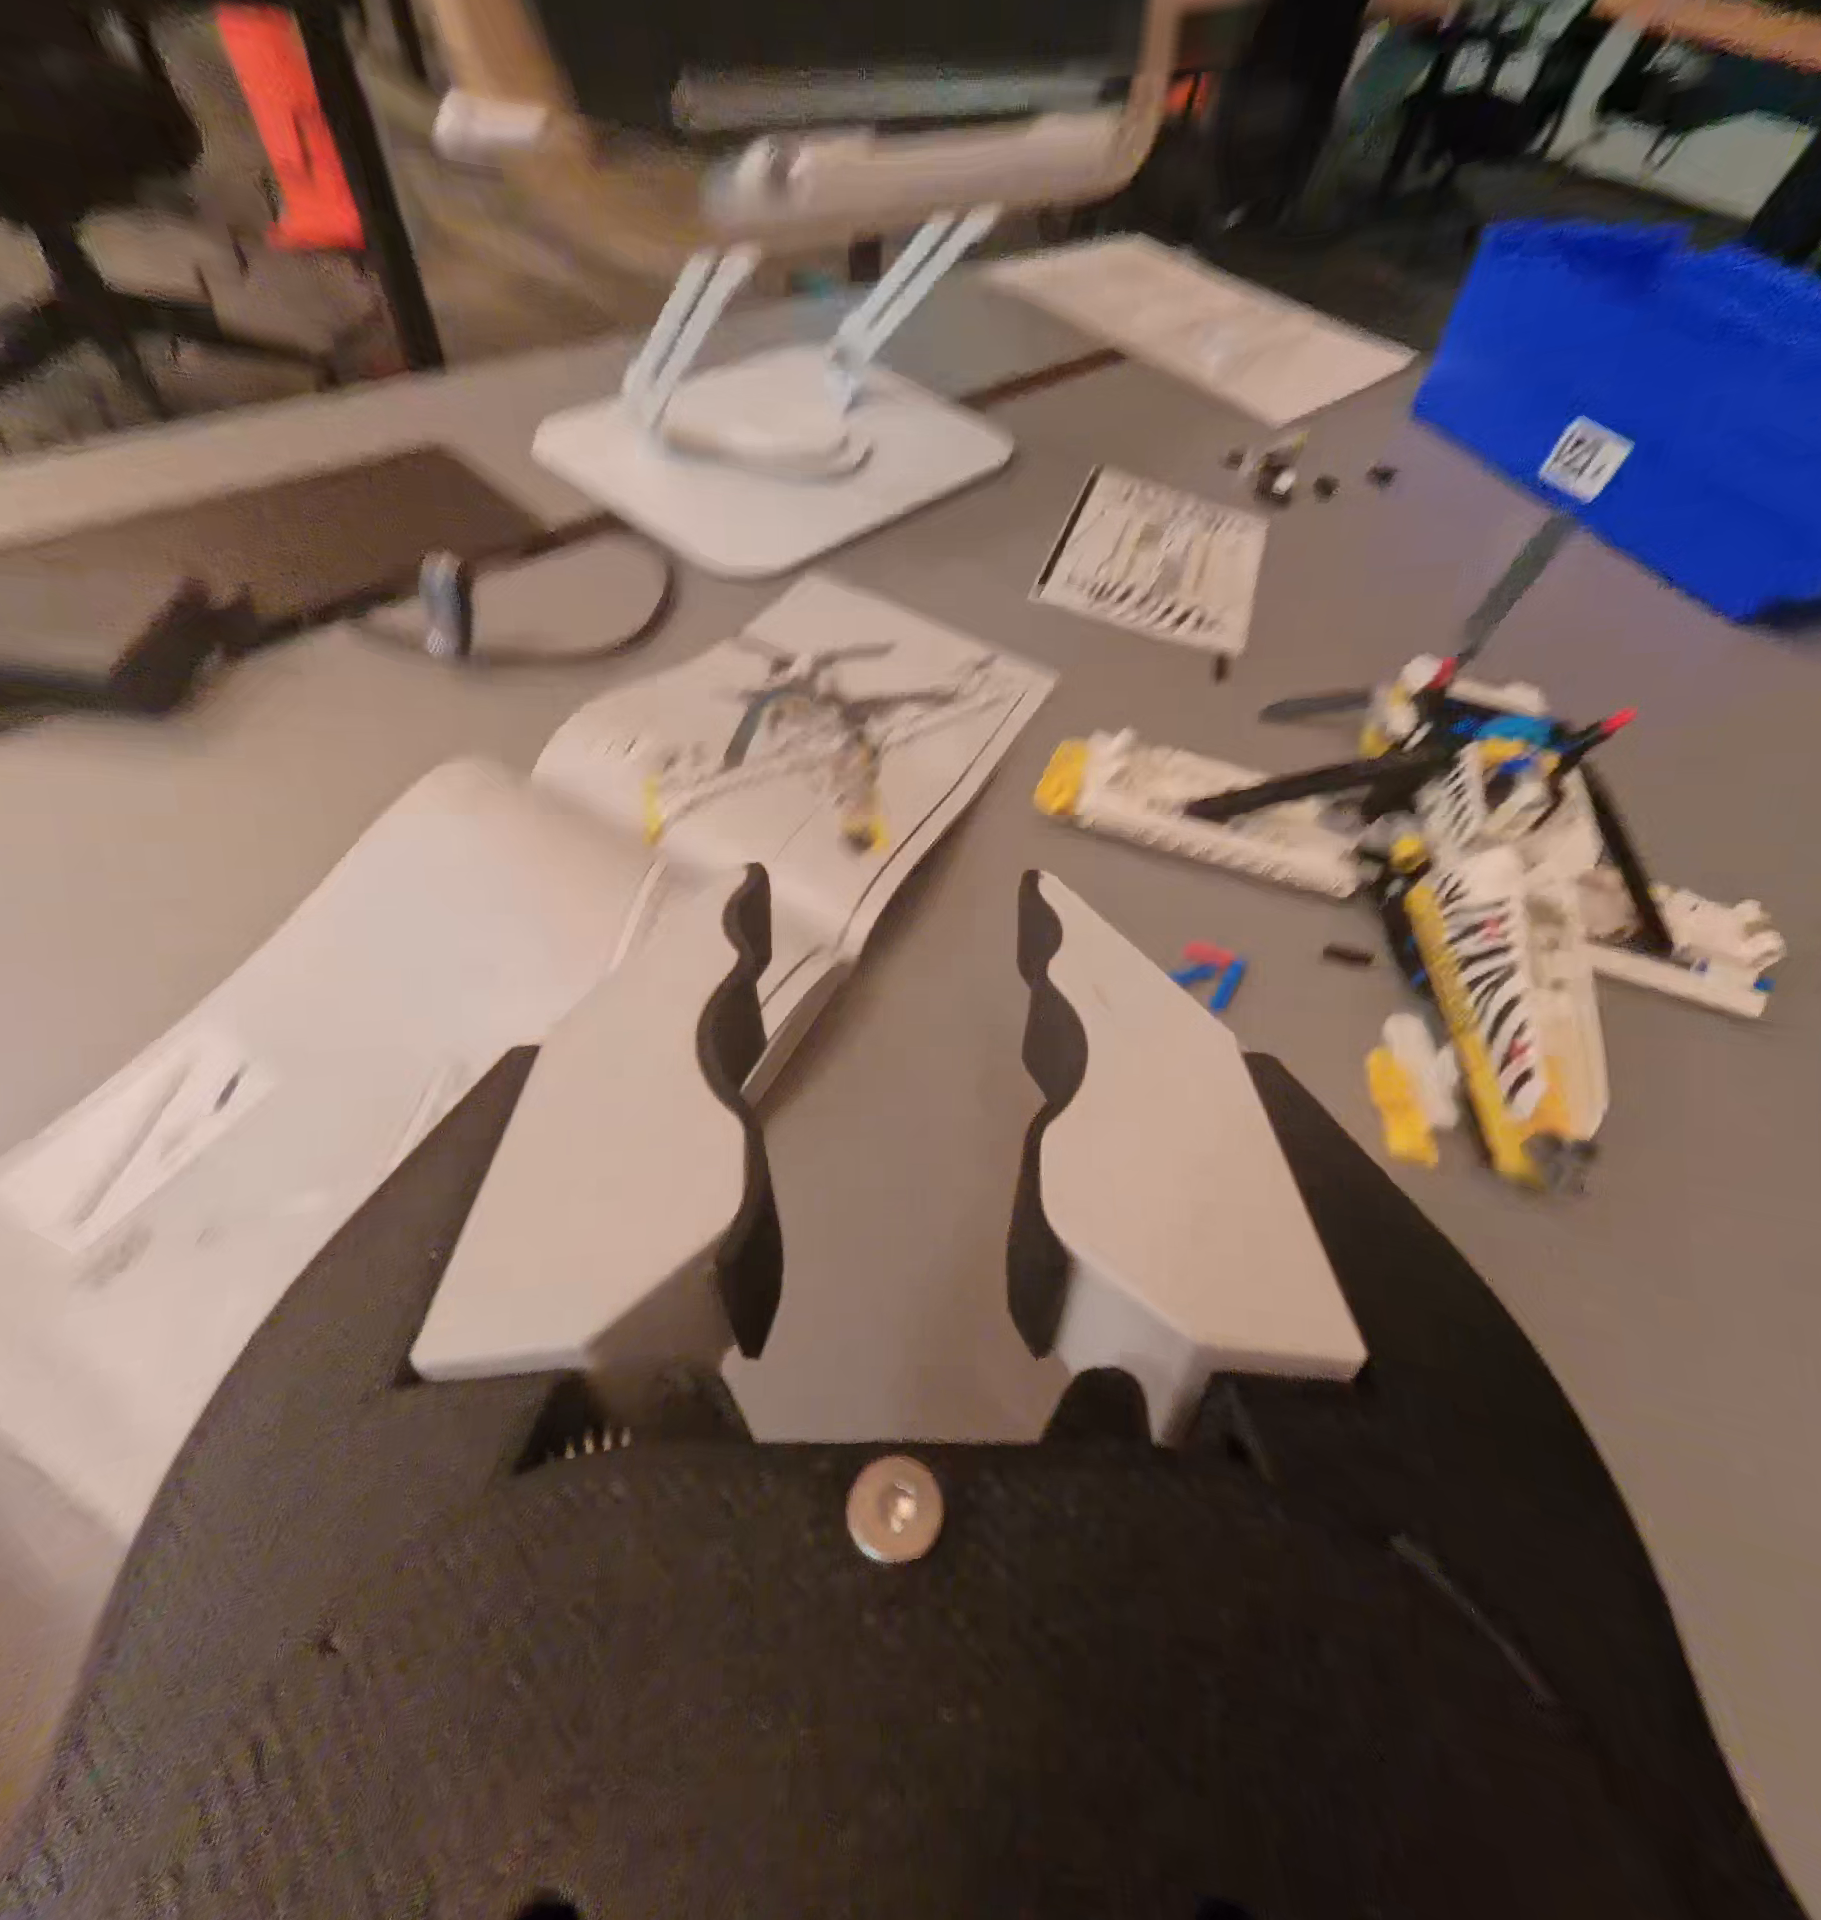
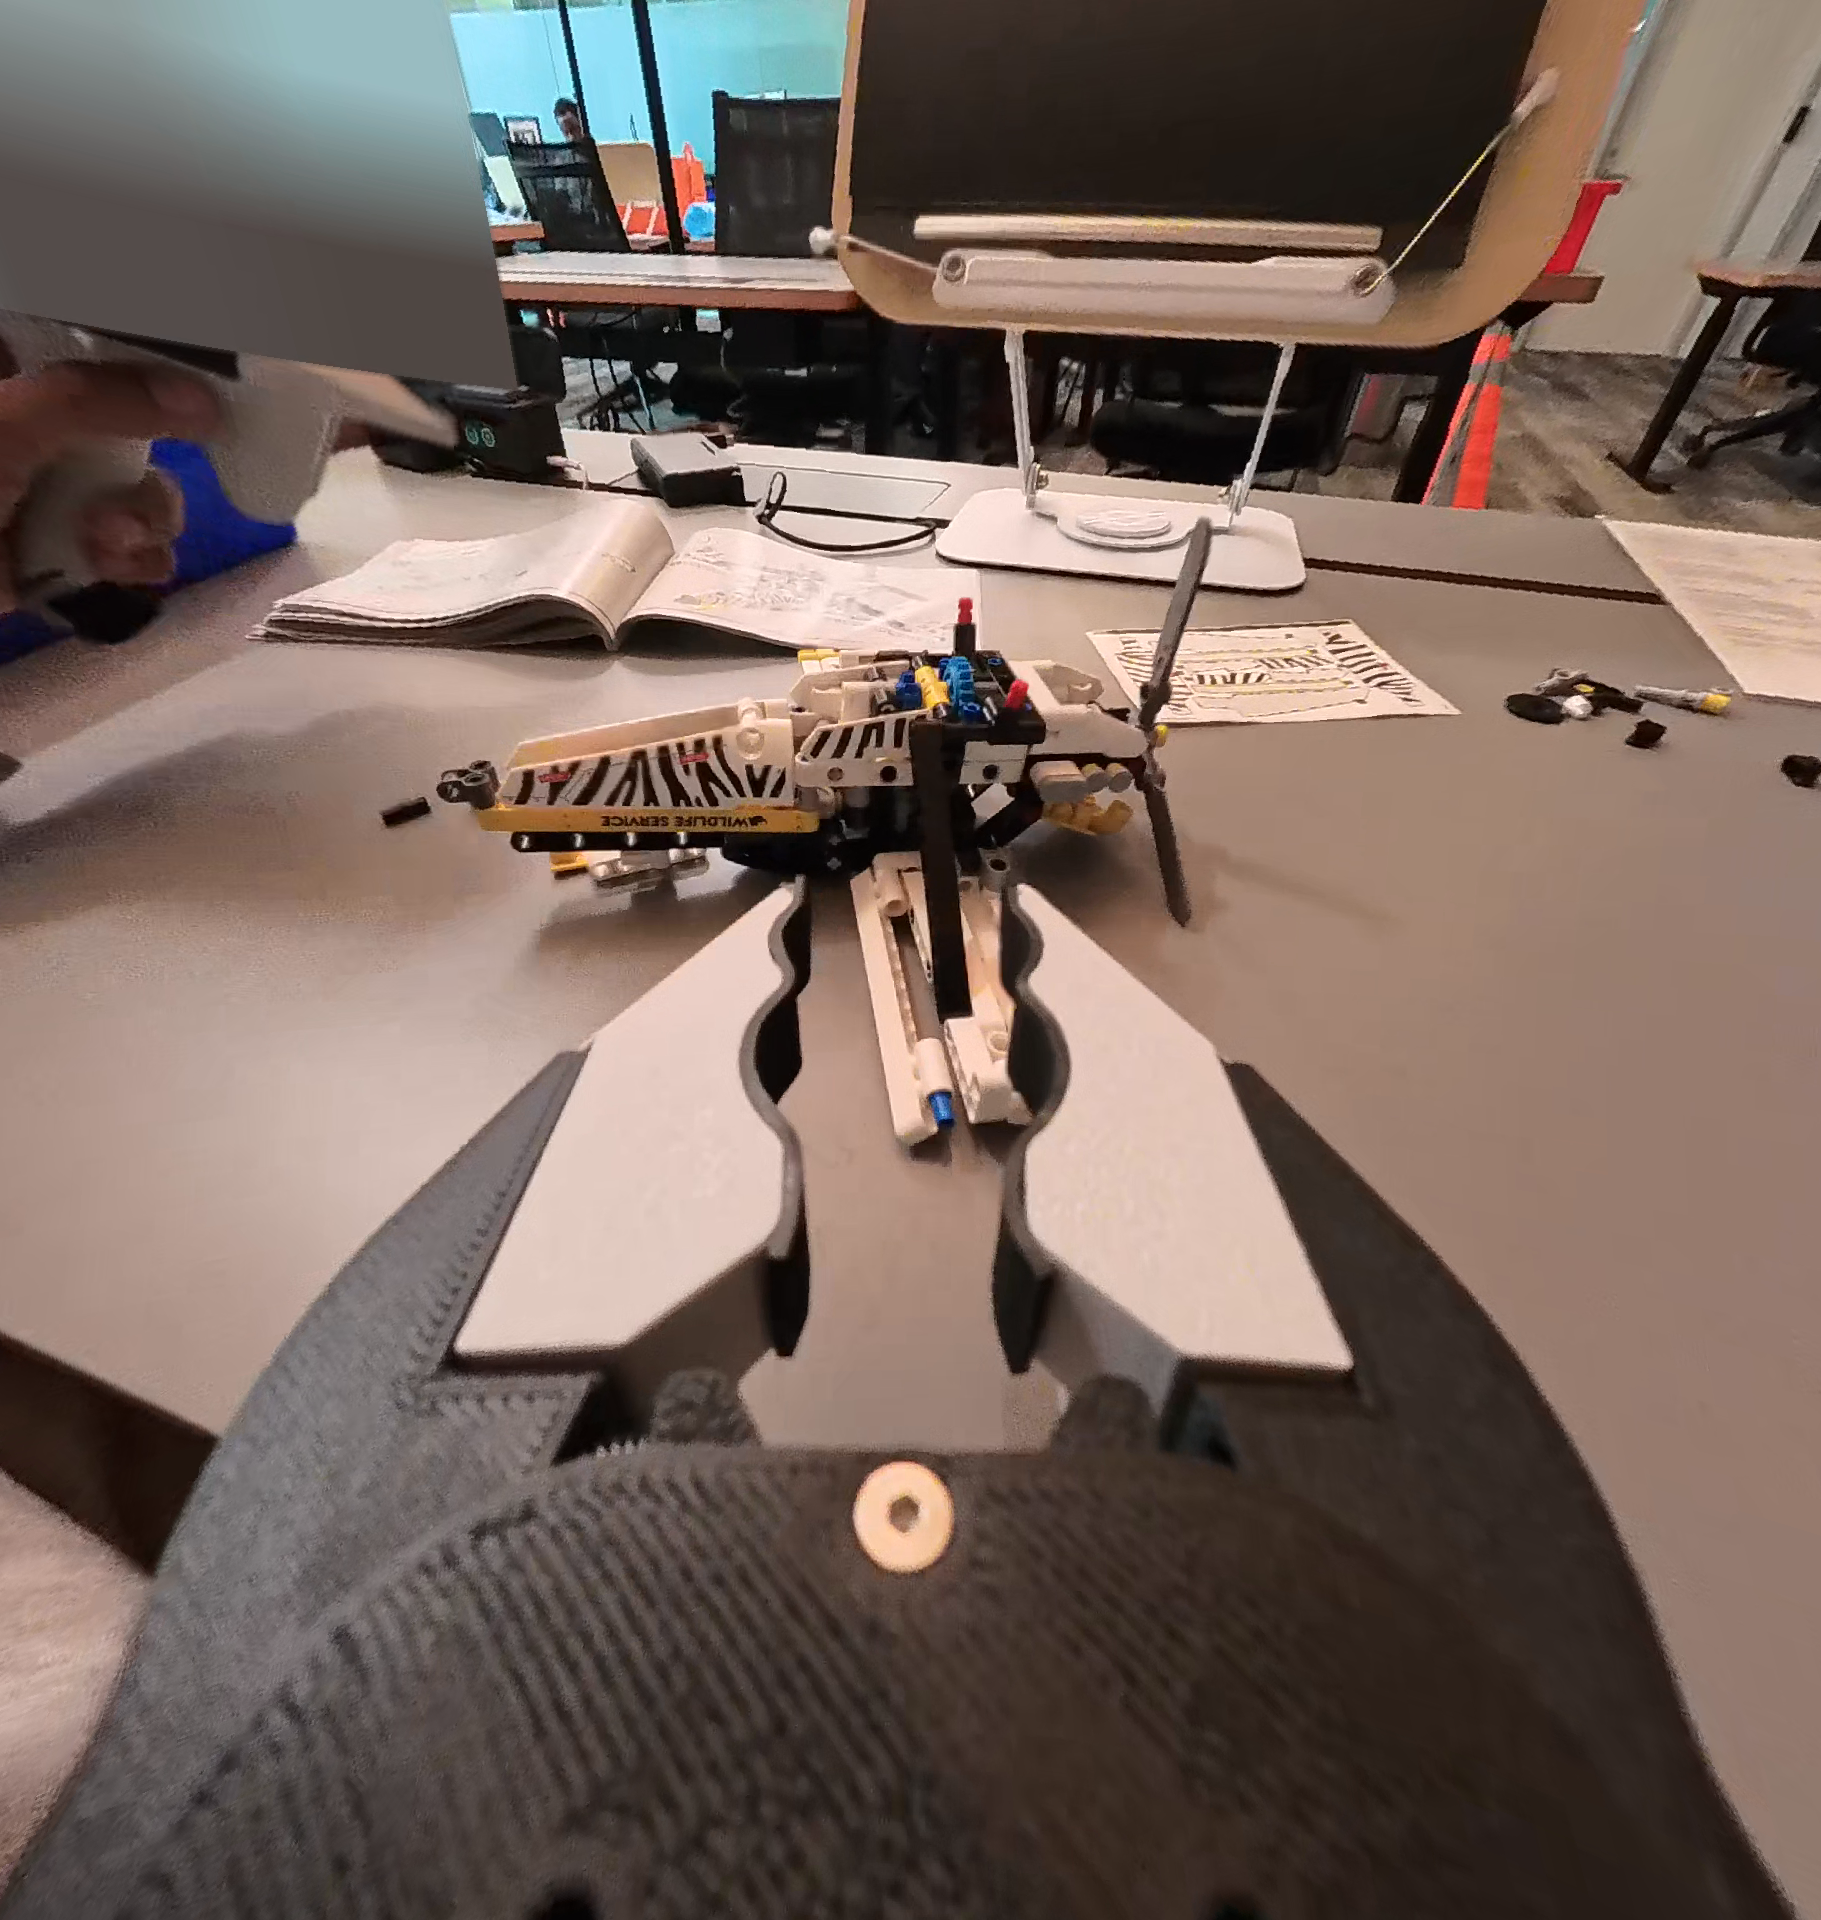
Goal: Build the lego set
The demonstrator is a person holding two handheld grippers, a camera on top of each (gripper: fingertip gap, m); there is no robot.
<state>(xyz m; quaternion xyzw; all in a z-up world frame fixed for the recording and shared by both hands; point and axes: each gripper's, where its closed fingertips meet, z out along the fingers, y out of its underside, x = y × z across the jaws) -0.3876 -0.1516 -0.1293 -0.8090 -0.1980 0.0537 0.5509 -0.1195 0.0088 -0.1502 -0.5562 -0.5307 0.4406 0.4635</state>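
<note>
A lego plane with zebra stripes and yellow trim (image 2: 677, 779) lies on the grey table (image 2: 1405, 1039), its grey propeller (image 2: 1160, 707) to the right. My right gripper (image 2: 911, 914) is open, and the plane's white wing (image 2: 937, 1039) lies between its fingers, close to the right one. In the blurred left wrist view the plane (image 1: 1457, 883) is to the right. My left gripper (image 1: 890, 894) is open and empty above the table, beside the open instruction booklet (image 1: 781, 769).
Blue and red pins (image 1: 1212, 971) lie near the plane. A sticker sheet (image 2: 1270, 675), small loose parts (image 2: 1592, 707) and a black pin (image 2: 404, 812) lie around it. A blue bin (image 1: 1664, 416) and a white monitor stand (image 2: 1124, 535) are at the back. A hand (image 2: 54, 447) is at far left. There is about 30 cm between the tips of the two grippers.
</note>
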